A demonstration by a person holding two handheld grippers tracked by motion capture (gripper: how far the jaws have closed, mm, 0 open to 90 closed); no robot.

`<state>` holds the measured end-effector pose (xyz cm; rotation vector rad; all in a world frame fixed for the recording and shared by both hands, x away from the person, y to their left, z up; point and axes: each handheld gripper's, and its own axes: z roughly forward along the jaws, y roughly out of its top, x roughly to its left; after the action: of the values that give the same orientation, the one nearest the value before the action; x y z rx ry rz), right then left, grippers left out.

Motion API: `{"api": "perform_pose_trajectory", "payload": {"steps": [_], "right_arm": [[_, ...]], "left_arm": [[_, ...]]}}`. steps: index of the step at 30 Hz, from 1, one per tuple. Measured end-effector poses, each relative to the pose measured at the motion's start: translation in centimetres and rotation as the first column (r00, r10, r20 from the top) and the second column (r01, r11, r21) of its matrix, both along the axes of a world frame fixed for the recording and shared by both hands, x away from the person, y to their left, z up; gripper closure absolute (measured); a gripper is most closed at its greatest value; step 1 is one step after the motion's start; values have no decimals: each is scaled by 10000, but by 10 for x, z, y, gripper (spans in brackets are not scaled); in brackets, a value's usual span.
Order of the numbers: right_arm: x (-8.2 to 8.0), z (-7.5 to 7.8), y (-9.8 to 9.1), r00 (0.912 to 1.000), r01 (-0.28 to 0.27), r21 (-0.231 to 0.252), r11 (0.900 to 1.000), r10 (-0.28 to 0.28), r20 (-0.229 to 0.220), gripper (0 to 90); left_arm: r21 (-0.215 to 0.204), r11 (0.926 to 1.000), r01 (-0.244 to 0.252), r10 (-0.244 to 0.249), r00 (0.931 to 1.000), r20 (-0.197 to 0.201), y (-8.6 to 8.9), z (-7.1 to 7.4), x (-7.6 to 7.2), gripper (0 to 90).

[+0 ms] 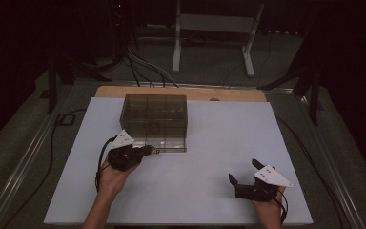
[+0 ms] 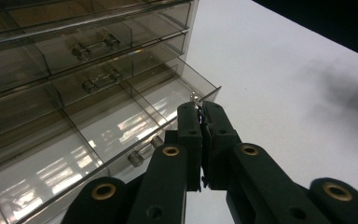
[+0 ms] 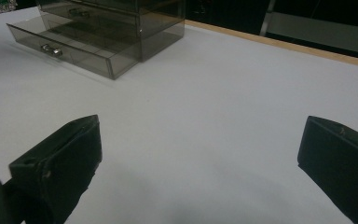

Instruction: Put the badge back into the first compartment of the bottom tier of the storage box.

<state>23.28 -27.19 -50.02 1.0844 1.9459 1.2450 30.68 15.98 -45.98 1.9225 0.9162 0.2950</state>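
Lower right of high view: right claw (image 1: pixel 242 177) gapes on bare bench (image 1: pixel 209 143). Centre left: left claw (image 1: pixel 147 150) pinched on small metal piece (image 2: pixel 195 99) at pulled-out bottom drawer (image 2: pixel 121 135) of smoky drawer box (image 1: pixel 155 117); left gripper view alone shows this.

Dim room: grey floor (image 1: pixel 209 67), white metal stand (image 1: pixel 214 28), black cables (image 1: pixel 145 67).

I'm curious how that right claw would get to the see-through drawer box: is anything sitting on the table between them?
Nothing visible does. Bare white table lies between the open right gripper and the drawer box.
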Motion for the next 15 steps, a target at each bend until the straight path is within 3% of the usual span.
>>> {"api": "perform_pose_trajectory", "payload": {"steps": [15], "right_arm": [[0,0,0,10000,12,16,10000,-12,-8,0]], "left_arm": [[89,9995,-314,314,9995,14,6,1,6,886]]}}
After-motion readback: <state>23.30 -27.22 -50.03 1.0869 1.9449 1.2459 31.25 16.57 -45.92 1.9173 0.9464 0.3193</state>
